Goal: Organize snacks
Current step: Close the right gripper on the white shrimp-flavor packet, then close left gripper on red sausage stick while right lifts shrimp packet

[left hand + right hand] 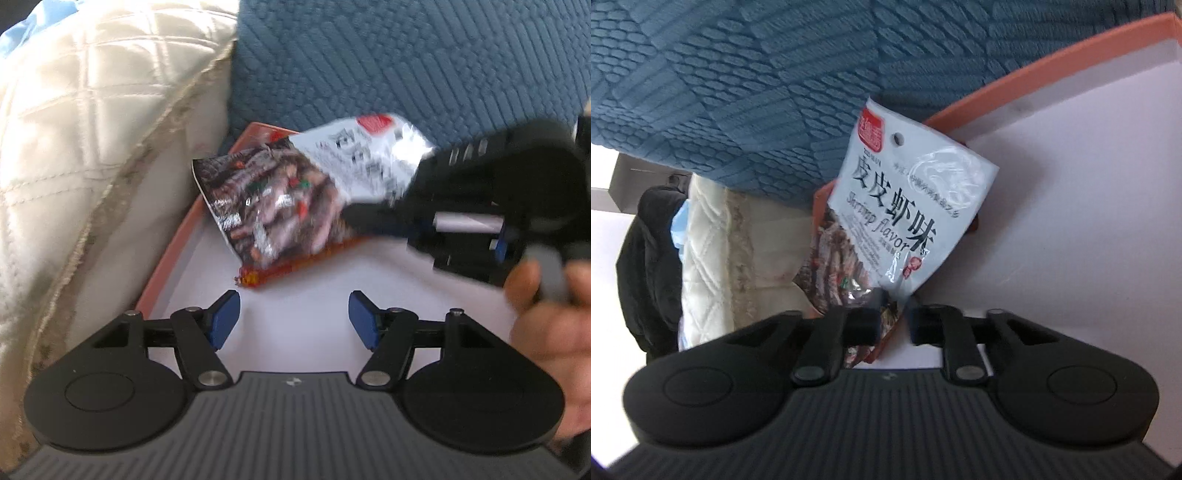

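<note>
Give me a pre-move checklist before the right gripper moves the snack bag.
1. Right gripper shut on bag: ok.
2. Grip spot: near the bag's edge, not centred: not ok.
3. Left gripper open, holding nothing: ok.
4. Box floor beside the bag bare: ok.
5. Red packet under the bag free of it: cannot tell.

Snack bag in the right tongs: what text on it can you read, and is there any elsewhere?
"皮皮虾味": large black characters on the snack bag.
"Shrimp flavor": script beside them, same bag.
Red corner logo and small print on the bag: too small to read.
Left wrist view: the bag's print is blurred.
No other text.
</note>
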A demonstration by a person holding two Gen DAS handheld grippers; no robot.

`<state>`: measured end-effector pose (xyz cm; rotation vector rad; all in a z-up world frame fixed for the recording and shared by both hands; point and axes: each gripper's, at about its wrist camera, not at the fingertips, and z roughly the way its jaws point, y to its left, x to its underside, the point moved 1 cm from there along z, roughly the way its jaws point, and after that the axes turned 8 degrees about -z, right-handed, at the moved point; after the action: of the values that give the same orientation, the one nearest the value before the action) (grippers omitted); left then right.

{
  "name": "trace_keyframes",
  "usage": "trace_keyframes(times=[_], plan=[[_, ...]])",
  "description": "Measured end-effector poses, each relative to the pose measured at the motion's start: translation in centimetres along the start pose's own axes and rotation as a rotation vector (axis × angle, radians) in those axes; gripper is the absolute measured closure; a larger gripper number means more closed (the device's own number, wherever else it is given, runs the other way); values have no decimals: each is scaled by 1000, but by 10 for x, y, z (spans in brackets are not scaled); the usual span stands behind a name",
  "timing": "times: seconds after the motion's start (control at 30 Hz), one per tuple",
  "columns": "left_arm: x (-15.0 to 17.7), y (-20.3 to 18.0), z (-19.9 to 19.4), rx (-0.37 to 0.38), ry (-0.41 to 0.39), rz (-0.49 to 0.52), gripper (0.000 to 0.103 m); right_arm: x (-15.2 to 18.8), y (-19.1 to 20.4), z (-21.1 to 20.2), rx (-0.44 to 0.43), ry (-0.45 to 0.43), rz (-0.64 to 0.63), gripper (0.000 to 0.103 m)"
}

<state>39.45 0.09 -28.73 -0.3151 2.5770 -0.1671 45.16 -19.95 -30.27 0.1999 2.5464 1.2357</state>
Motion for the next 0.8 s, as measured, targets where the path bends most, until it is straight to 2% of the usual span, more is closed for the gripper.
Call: trace_keyframes(times=[0.1,0.23,0.47,0.6,0.8], plan=[[2,-2,-2,4,-9,10,33,-7,4,-15,-19,-52,-27,98],[6,-9,-2,-81,-70,81,33,-14,2,-33,-15,-110,-45,99],[12,-21,2,-129,-96,184,33,-28,-3,-49,-10,-177,-32,100],[10,-23,3,-85,-104,202,33,-33,-5,-59,17,-212,-51,100],[12,-32,13,55,-51,209,34,-33,-13,-56,28,-210,-47,100]])
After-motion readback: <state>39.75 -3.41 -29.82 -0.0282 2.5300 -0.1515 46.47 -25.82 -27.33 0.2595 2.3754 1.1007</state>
